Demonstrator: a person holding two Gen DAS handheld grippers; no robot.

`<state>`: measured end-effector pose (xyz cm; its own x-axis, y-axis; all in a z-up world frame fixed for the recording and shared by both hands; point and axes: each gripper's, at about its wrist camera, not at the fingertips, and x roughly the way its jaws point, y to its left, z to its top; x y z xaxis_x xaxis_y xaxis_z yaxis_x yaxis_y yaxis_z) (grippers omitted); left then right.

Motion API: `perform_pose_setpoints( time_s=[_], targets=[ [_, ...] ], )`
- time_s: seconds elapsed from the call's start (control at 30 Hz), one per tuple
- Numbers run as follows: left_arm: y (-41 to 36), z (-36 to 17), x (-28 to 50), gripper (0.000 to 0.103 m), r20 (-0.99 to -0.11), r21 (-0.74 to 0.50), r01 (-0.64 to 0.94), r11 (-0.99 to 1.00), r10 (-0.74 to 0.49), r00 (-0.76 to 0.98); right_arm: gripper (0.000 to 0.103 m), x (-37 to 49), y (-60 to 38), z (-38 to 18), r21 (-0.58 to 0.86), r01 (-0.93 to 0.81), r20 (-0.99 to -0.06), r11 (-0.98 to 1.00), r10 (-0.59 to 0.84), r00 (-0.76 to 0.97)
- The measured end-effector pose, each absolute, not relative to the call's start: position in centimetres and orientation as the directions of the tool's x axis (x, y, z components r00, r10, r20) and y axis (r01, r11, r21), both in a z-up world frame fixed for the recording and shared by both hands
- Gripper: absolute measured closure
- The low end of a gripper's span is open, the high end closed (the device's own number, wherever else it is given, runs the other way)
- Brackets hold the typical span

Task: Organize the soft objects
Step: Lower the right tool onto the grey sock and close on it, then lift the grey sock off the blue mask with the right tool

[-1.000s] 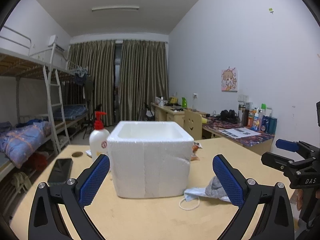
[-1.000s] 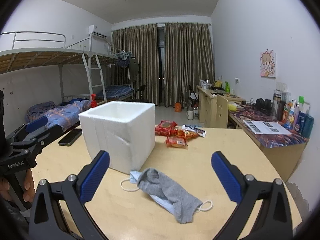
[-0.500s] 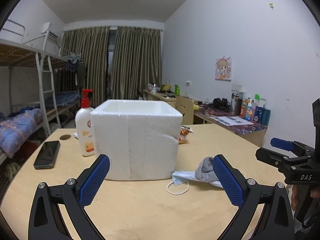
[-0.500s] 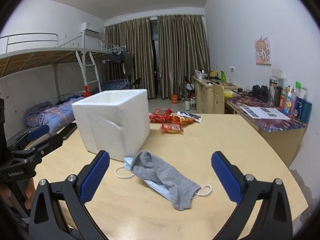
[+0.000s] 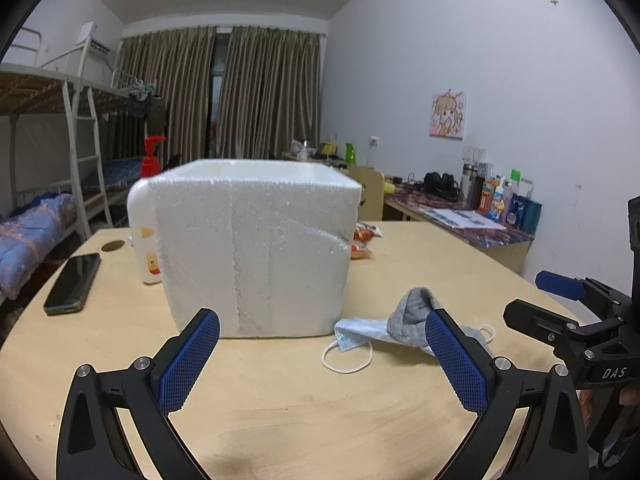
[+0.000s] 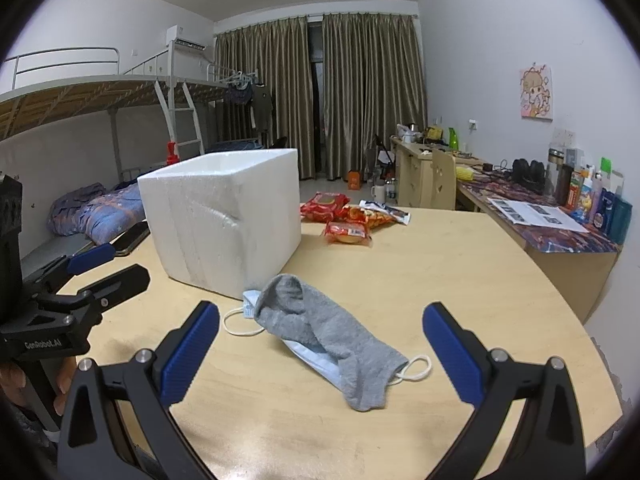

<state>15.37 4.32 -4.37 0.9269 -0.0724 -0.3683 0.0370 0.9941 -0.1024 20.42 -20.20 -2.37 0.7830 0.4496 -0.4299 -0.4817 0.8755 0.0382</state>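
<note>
A grey sock lies on the wooden table, draped over a pale blue face mask with white ear loops. Behind them stands a white foam box with an open top. My right gripper is open just above the sock and mask, holding nothing. In the left wrist view the foam box is straight ahead, with the sock and mask to its right. My left gripper is open and holds nothing, hovering in front of the box.
Snack packets lie behind the box. A dark phone and a pump bottle are at its left. A cluttered desk lines the right wall and bunk beds the left. The round table edge is near on the right.
Both grippers have come lower and closer to the table. The foam box, sock and mask now look larger and nearer. Both grippers stay open.
</note>
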Motion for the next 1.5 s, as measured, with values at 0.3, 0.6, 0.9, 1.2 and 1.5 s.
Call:
perform_pose_setpoints(
  time_s=[0.3,0.6,0.9,1.2,1.5],
  targets=[
    [4.2,-5.7,16.9,0.000,-0.398,-0.070,0.021,0.997,-0.047,0.916,0.000,22.6,-19.5,-4.1,0.057,-0.490,-0.487,0.870,0.452,0.747],
    [4.9,-7.4,18.5,0.000,-0.450,-0.093,0.000,0.996,-0.042,0.892,0.000,24.8,-18.2,-5.1,0.100,-0.511,-0.542,0.854,0.477,0.692],
    [5.2,-7.7,18.8,0.000,-0.454,-0.134,0.026,0.991,-0.084,0.887,0.000,26.2,-16.7,-5.7,0.080,-0.529,-0.581,0.845,0.471,0.664],
    [6.4,-8.2,19.2,0.000,-0.466,-0.217,0.037,0.976,-0.136,0.874,0.020,27.4,-16.2,-6.8,0.072,-0.519,-0.641,0.852,0.438,0.630],
    [7.0,-8.5,19.2,0.000,-0.462,-0.267,0.055,0.962,-0.178,0.869,0.054,27.2,-16.6,-7.4,0.085,-0.486,-0.666,0.870,0.412,0.621]
  ],
)
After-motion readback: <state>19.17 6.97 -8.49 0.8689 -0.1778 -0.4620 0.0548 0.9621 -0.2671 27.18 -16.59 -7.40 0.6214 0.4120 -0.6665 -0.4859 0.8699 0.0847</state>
